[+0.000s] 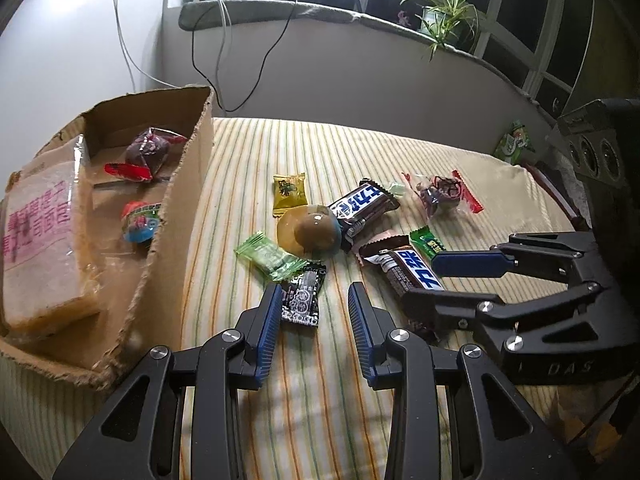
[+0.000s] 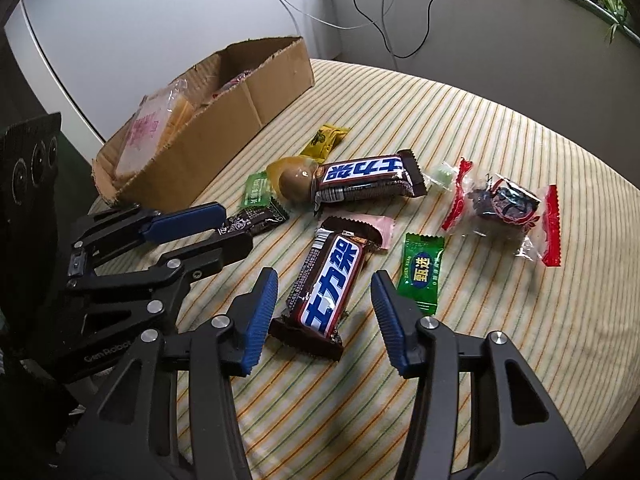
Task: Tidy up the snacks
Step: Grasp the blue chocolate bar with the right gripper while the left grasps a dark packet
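Note:
Snacks lie scattered on a striped cloth. My left gripper (image 1: 314, 300) is open, its fingers either side of a small black packet (image 1: 303, 298). My right gripper (image 2: 324, 286) is open around the near end of a brown chocolate bar (image 2: 328, 286), which also shows in the left wrist view (image 1: 412, 270). A second chocolate bar (image 2: 366, 180), a round brown jelly cup (image 2: 294, 182), a green candy (image 2: 420, 276), a yellow packet (image 2: 324, 140) and a red-ended clear packet (image 2: 504, 208) lie around. A cardboard box (image 1: 160, 248) at the left holds bread and wrapped sweets.
A light green candy (image 1: 272, 256) lies by the jelly cup. A green packet (image 1: 514, 142) sits at the far right of the cloth. A window ledge with a potted plant (image 1: 444, 16) and hanging cables (image 1: 224, 60) runs behind.

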The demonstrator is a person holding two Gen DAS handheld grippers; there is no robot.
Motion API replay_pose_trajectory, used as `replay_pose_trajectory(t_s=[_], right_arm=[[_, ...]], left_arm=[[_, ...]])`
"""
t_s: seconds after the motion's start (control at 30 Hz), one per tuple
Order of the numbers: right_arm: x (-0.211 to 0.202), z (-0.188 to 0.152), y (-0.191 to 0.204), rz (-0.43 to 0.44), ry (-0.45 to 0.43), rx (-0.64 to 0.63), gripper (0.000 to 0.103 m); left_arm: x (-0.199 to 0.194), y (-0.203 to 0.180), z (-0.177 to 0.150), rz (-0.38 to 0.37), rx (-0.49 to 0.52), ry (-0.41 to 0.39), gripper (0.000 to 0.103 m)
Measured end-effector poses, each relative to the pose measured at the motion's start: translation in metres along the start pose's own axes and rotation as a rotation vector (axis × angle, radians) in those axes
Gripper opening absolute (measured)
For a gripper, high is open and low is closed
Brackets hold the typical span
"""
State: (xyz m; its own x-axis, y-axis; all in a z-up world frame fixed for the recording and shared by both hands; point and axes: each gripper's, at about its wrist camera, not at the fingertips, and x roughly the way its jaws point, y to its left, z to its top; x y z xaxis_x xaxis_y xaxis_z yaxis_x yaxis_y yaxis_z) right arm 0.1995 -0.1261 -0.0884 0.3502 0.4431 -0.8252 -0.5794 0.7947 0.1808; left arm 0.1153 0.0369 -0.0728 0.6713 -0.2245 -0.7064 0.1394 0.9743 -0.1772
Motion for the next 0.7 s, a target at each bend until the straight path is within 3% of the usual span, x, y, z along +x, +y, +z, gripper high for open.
replay_pose_trajectory(t_s=[0.23, 0.33, 0.4, 0.63, 0.7], right_arm=[[0.012, 0.001, -0.004, -0.010, 0.025, -0.007, 0.049], [0.014, 0.001, -0.002, -0.038, 0.024, -0.029, 0.042], [0.015, 0.002, -0.002, -0.063, 0.026, -0.037, 0.032], [0.013, 0.002, -0.008, -0.060, 0.030, -0.033, 0.030], [0.010, 0.001, -0.009, -0.061, 0.028, -0.029, 0.030]], left_arm=[[0.015, -0.003, 0.001, 0.018, 0.015, 0.036, 0.033], [0.017, -0.002, 0.002, 0.018, 0.008, 0.040, 0.028], [0.018, -0.001, 0.002, 0.016, 0.004, 0.042, 0.024], [0.019, -0.004, 0.004, 0.027, 0.013, 0.038, 0.022], [0.020, -0.003, 0.004, 0.025, 0.007, 0.042, 0.027]])
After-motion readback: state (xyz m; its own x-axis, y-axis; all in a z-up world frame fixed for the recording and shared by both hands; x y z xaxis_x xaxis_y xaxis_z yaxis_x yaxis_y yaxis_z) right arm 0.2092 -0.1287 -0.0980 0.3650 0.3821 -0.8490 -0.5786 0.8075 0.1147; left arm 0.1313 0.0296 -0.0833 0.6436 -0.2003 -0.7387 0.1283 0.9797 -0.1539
